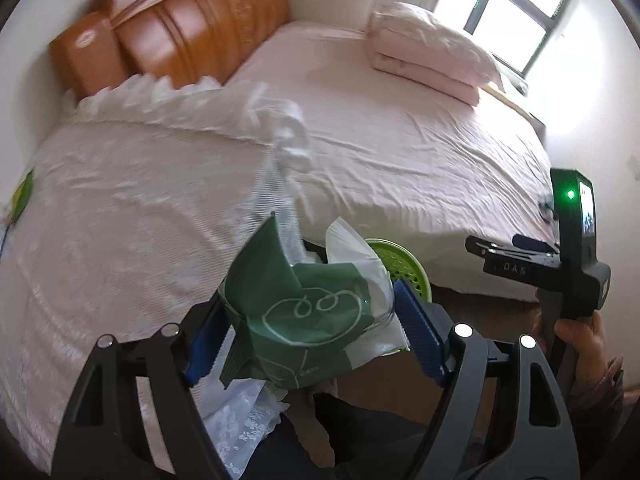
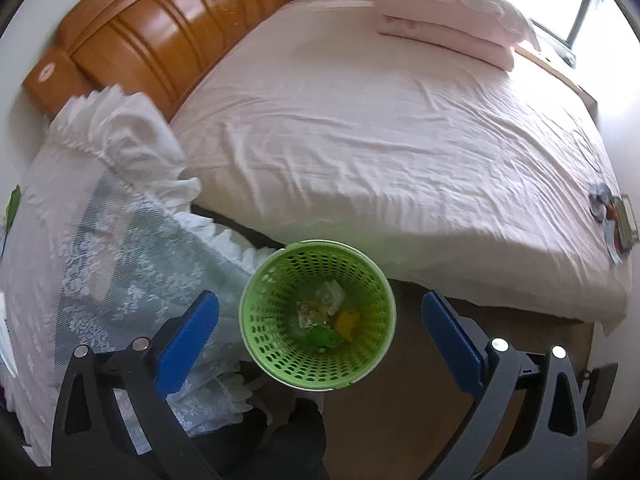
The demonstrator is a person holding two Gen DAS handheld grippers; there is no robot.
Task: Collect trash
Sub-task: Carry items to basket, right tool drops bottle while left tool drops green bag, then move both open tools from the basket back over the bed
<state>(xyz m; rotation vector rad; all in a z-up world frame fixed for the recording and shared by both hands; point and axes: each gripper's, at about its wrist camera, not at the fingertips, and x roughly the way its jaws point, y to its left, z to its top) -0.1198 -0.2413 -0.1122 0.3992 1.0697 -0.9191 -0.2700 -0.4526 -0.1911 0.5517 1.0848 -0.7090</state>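
Note:
My left gripper (image 1: 308,336) is shut on a green and white crumpled paper bag (image 1: 304,320), held above the floor beside the bed. A green perforated trash basket (image 1: 400,268) shows just behind the bag. In the right wrist view the basket (image 2: 280,344) stands on the floor directly below my right gripper (image 2: 320,328), which is open and empty. Several bits of trash (image 2: 324,312) lie in the basket's bottom. The right gripper also shows in the left wrist view (image 1: 504,256), at the right.
A bed with a pink sheet (image 2: 380,140) fills the background, with folded pink bedding (image 2: 444,20) at its far side and a wooden headboard (image 2: 160,32). A white lace cover (image 2: 100,260) drapes at the left. Small items (image 2: 612,216) lie on the bed's right edge.

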